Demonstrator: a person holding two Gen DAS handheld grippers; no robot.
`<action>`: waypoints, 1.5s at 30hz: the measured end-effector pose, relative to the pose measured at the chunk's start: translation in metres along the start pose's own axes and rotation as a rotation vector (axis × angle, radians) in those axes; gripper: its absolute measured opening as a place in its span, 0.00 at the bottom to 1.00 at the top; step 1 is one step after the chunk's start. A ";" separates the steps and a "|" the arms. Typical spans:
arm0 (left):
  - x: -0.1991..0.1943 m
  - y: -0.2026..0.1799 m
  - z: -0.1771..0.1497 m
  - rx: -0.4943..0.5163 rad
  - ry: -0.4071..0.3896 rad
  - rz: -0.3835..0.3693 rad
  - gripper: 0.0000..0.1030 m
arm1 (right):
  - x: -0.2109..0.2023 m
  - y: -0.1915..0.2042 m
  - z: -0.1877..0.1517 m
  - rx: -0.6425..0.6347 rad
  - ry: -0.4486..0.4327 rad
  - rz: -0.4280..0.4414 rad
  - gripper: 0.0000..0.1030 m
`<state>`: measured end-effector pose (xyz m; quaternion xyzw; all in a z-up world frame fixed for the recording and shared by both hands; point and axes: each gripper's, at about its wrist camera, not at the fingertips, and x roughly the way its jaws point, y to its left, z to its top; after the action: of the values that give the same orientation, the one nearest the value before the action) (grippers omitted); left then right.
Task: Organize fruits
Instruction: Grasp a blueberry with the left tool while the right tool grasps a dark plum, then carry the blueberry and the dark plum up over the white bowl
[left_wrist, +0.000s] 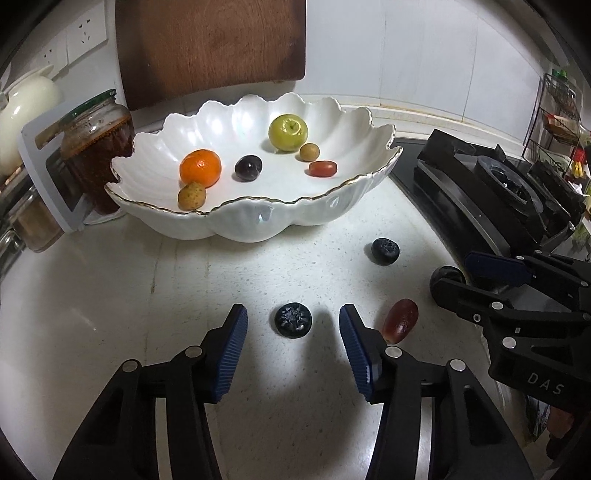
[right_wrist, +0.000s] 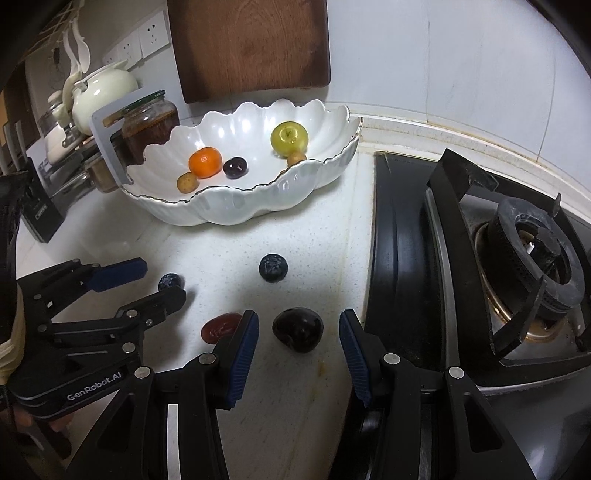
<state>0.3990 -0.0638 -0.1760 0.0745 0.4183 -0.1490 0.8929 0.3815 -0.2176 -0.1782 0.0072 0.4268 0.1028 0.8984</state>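
Note:
A blueberry (left_wrist: 293, 319) lies on the white counter between the blue pads of my left gripper (left_wrist: 293, 314), which stands open around it without touching. My right gripper (right_wrist: 298, 319) is open too, its pads on either side of a dark plum-like fruit (right_wrist: 297, 329) with a gap on both sides. A red grape (left_wrist: 400, 320) lies between the two grippers. A second blueberry (left_wrist: 385, 251) sits nearer the scalloped white bowl (left_wrist: 258, 201). The bowl holds an orange (left_wrist: 200, 167), a green apple (left_wrist: 288, 132), a dark grape (left_wrist: 248, 167), a cherry tomato (left_wrist: 322, 168) and two small brown fruits.
A gas stove (right_wrist: 517, 258) with a black pan support borders the counter on the right. A jar of red preserve (left_wrist: 98, 147) and a grey rack stand left of the bowl. A wooden cutting board (left_wrist: 210, 48) leans on the wall behind, and a cream teapot (right_wrist: 99, 92) sits far left.

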 end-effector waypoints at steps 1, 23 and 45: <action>0.001 0.000 0.000 -0.001 0.003 -0.002 0.48 | 0.001 0.000 0.000 0.000 0.001 0.000 0.45; 0.008 -0.005 0.002 0.000 0.019 -0.003 0.22 | 0.006 0.000 -0.004 -0.019 0.021 0.023 0.30; -0.050 -0.014 0.004 -0.061 -0.090 0.002 0.22 | -0.037 0.003 0.001 -0.049 -0.078 0.060 0.30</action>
<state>0.3669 -0.0680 -0.1356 0.0409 0.3820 -0.1387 0.9128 0.3593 -0.2218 -0.1488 0.0020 0.3886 0.1397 0.9107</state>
